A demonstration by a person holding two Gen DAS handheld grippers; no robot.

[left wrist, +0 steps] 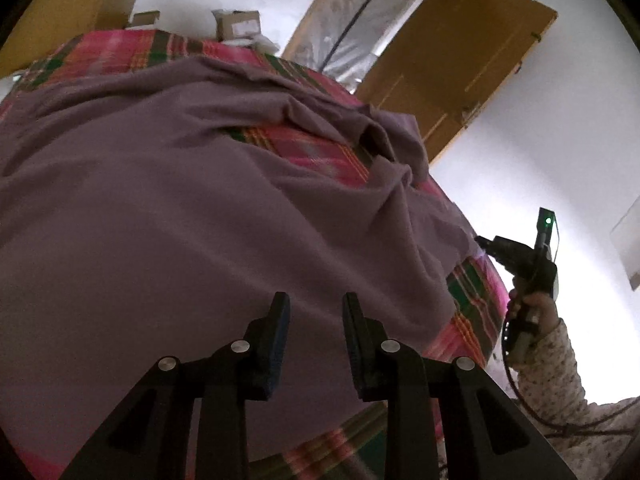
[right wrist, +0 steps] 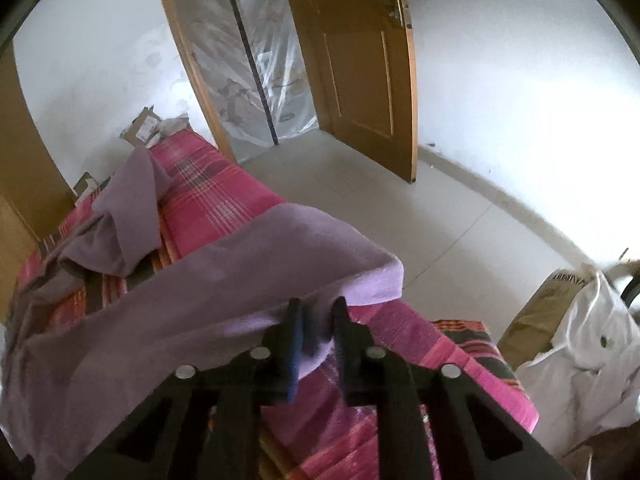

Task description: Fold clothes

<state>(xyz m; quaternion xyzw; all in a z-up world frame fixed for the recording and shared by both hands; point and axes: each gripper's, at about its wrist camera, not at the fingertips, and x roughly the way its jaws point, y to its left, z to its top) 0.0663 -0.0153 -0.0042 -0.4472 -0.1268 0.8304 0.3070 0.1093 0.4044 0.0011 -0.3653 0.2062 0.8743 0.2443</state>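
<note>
Garment: a purple top (left wrist: 192,184) lies spread over the bed (left wrist: 304,148), which wears a pink plaid cover; 1 sleeve or edge is bunched toward the far right.
Left hand-held gripper (left wrist: 316,320): hovers over the near part of the cloth, its 2 fingers parted with a clear gap, nothing between them.
Right hand-held gripper (right wrist: 316,320): at the right edge of the garment, fingers narrowly parted around a lifted purple fold; whether they actually pinch it I cannot tell, since the cloth there is blurred.
Lifted edge: the near right hem (right wrist: 372,280) rises off the bed and droops over the fingers.
How it will handle: likely light, soft and limp; it will sag and crease, not hold a shape, so a single grip will leave the rest trailing.
Where to hold: judged best at a hem or corner, 1 grip per side, pulling taut before laying over.
Surroundings: a wooden door (right wrist: 360,60) stands open at the far side.
</note>
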